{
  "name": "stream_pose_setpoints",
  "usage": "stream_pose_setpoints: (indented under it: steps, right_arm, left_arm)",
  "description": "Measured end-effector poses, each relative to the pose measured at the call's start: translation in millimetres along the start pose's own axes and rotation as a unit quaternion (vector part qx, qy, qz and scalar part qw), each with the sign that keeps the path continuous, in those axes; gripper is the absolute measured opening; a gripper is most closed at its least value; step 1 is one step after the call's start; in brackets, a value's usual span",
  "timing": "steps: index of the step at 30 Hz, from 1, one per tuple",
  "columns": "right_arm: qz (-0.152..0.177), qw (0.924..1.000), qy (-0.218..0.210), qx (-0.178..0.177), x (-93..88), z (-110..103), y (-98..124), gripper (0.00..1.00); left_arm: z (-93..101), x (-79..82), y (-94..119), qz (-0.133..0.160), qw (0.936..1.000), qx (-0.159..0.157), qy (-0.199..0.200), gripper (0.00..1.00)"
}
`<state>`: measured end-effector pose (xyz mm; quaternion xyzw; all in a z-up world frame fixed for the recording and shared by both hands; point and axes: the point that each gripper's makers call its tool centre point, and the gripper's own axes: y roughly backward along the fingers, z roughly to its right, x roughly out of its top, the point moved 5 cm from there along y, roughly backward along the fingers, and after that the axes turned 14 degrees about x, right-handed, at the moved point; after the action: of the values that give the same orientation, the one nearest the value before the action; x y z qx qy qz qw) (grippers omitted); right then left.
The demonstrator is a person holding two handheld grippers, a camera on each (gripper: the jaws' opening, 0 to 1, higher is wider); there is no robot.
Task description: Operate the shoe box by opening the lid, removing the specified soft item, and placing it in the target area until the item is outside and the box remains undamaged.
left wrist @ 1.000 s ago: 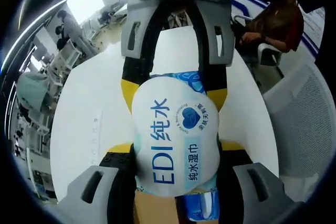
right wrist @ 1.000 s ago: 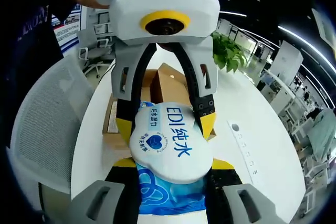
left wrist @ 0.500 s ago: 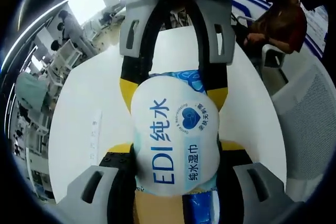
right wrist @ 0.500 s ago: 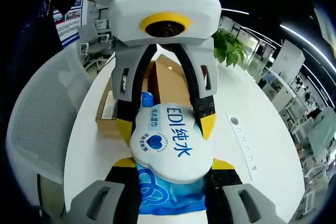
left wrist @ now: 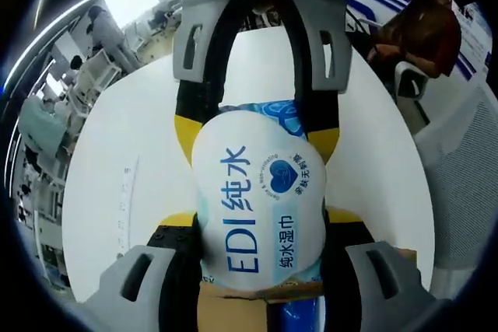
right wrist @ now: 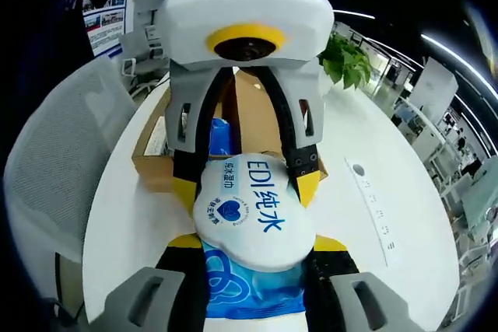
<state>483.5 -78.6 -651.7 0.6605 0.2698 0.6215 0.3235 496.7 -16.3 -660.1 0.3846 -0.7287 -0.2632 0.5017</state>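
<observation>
White tabletop (left wrist: 117, 145) is spreading behind a wet-wipes pack (right wrist: 253, 227) that is being held above it. The pack is being pinched from opposite ends: the right gripper (right wrist: 250, 250) jaws are closed on one end, the left gripper (right wrist: 245, 184) jaws on the other. Beyond the pack, a cardboard shoe box (right wrist: 152, 165) is standing open on the table, a blue item (right wrist: 220, 136) lying inside it.

The left gripper (right wrist: 244, 180) is seen from the right gripper view as a white housing marked "XENSE", with a yellow ring beneath. Black arms in grey shells end in yellow tips. The right gripper (left wrist: 255, 141) is built alike: grey shells, black arms, yellow tips.
</observation>
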Motion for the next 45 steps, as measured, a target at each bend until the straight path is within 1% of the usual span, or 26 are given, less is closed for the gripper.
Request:
stream_pose_setpoints:
  steps: [6,16,24,37,45]
  right_arm:
    - [0.004,1.0,-0.001,0.002,-6.4,5.4,-5.4,0.43]
    - [0.01,0.9999,-0.005,0.008,-16.7,7.6,-15.0,0.43]
    - [0.011,0.9998,-0.007,0.012,-22.6,7.5,-25.7,0.43]
    - [0.023,0.9996,-0.007,0.013,-32.1,11.1,-40.5,0.43]
    - [0.037,0.9991,-0.007,0.017,-40.3,11.8,-45.8,0.43]
  left_arm:
    - [-1.4,-3.9,-8.5,-0.006,1.0,-0.001,0.0,0.61]
    - [1.5,-10.0,-21.4,-0.014,0.9999,-0.01,0.0,0.61]
    - [5.8,-18.6,-30.7,-0.02,0.9997,-0.014,0.002,0.61]
    - [8.2,-30.8,-43.8,-0.033,0.9993,-0.019,-0.002,0.61]
    - [11.2,-33.6,-49.4,-0.035,0.9992,-0.02,0.002,0.62]
